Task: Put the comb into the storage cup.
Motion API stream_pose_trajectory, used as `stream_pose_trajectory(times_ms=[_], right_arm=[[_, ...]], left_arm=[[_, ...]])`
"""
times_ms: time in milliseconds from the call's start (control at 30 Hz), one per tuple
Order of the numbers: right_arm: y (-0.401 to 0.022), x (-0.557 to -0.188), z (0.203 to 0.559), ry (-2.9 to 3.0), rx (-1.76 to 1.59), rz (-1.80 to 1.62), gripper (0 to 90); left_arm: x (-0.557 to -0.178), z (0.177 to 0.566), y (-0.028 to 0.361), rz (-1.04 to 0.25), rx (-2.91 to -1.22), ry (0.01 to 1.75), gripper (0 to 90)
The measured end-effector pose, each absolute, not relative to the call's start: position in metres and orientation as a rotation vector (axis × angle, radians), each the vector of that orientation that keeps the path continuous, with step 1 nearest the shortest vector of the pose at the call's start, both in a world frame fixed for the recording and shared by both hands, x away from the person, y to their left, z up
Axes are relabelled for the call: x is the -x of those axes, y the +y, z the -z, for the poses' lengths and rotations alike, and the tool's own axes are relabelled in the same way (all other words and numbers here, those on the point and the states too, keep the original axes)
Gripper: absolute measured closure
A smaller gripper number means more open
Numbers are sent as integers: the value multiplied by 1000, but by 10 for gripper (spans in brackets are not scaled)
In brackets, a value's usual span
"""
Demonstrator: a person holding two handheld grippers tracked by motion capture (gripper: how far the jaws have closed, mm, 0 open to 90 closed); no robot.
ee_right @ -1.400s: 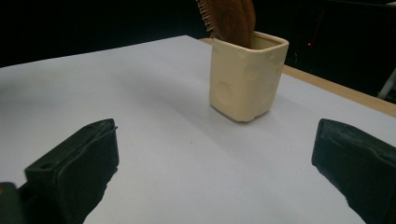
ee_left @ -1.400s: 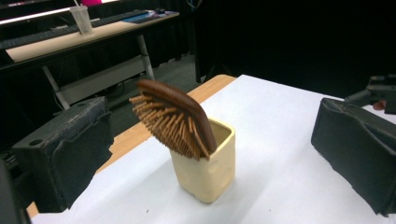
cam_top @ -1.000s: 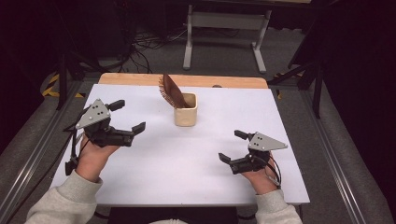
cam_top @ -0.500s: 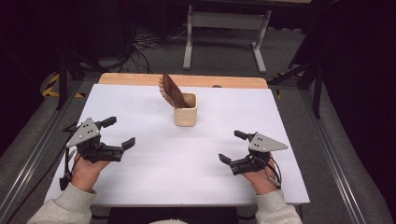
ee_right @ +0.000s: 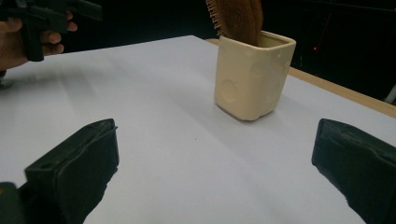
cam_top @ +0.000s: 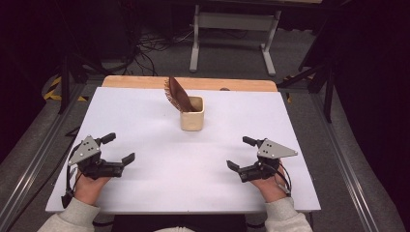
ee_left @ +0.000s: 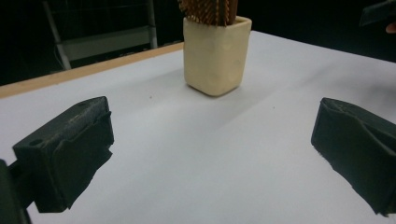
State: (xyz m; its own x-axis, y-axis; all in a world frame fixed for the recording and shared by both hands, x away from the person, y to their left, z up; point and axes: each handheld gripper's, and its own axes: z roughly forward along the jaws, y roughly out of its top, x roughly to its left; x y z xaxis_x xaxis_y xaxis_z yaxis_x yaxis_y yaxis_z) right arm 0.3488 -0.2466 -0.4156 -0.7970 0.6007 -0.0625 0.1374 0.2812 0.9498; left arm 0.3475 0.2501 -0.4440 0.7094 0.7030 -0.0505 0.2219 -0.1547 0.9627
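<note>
One cream cup (cam_top: 192, 114) stood on the white table (cam_top: 145, 121), toward the far middle, and one brown wooden hairbrush (cam_top: 177, 94) leaned out of it, bristles toward the left in the high view. Two grippers lay near the person's edge, one in each hand.

The left gripper (cam_top: 118, 148) sat low at the near left, its jaws spread wide with nothing between them. The right gripper (cam_top: 241, 152) sat at the near right, jaws likewise parted and empty. The cup stood well apart from both, beyond and between them. In the left gripper view the cup (ee_left: 215, 55) rose past the gap between the two black jaws, clear of either; in the right gripper view it (ee_right: 252, 74) stood ahead, nearer the right jaw, also untouched.

The brush's handle end was hidden inside the cup, and both gripper views cut its top off at the frame edge. The far hand in the right gripper view was cropped at the corner.
</note>
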Motion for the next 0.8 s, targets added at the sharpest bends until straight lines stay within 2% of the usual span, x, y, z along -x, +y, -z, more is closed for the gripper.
stream_pose_trajectory(times_ms=[233,800], right_arm=[[-248,-350,420,2157,-672,-1527,12],[-247,-350,421,2161,-668,-1516,13]], left_arm=[[-345,465,251,-487,-1760,797,2],[-342,460,254,-548,-1721,790,2]])
